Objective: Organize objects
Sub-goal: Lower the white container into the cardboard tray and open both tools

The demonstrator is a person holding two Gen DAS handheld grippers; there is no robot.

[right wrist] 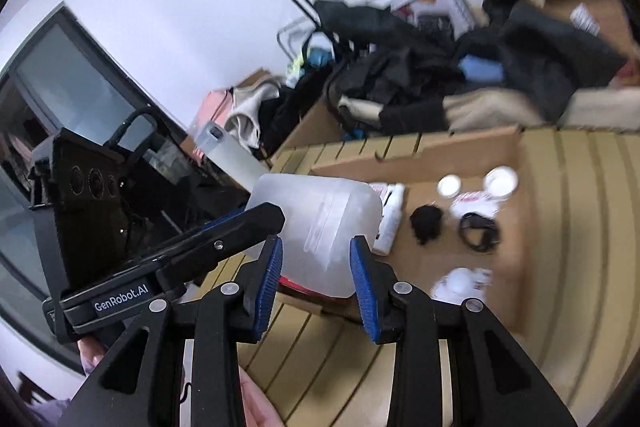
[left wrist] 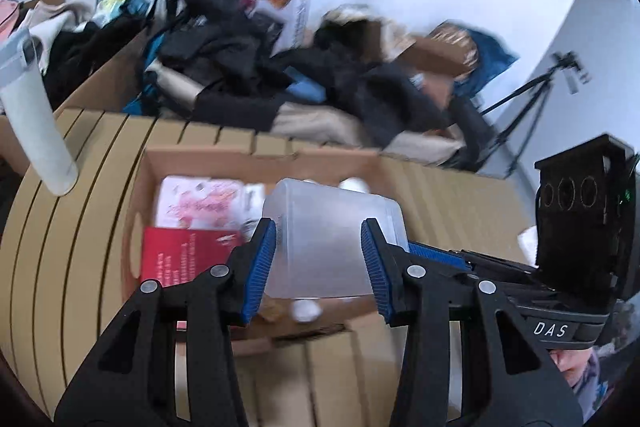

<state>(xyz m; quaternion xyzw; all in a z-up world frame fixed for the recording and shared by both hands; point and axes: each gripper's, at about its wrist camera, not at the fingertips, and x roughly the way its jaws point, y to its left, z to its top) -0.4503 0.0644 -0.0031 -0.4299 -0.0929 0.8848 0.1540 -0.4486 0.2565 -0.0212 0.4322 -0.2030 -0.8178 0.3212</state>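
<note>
Both grippers grip one translucent plastic container [left wrist: 332, 239], frosted white and box-shaped with rounded corners.

Left gripper [left wrist: 319, 247]: blue ribbed pads [left wrist: 262, 259] press on opposite walls of the container, closed on it. The container fills the gap between the fingers and juts forward past the tips.

Right gripper [right wrist: 316, 261]: its blue pads [right wrist: 362, 279] likewise clamp the container from its own side, with the container body reaching forward and up-left of the tips. The left gripper shows in the right wrist view as a black arm touching the container's left wall.

The container is held clear above an open cardboard box [left wrist: 400, 171] that sits on a slatted tan table [left wrist: 80, 207]. It does not appear to touch the box floor.

Box contents visible below and beside the container: a red packet [left wrist: 180, 255], a pink-printed pack [left wrist: 200, 203], white round caps [right wrist: 472, 183], a white bottle [right wrist: 390, 219], a black coiled cable [right wrist: 478, 227] and a small dark clump [right wrist: 426, 223].

Behind the table: a heap of dark clothing [left wrist: 248, 67] on more cardboard boxes. Motion blur softens the background, so finer detail cannot be read.
</note>
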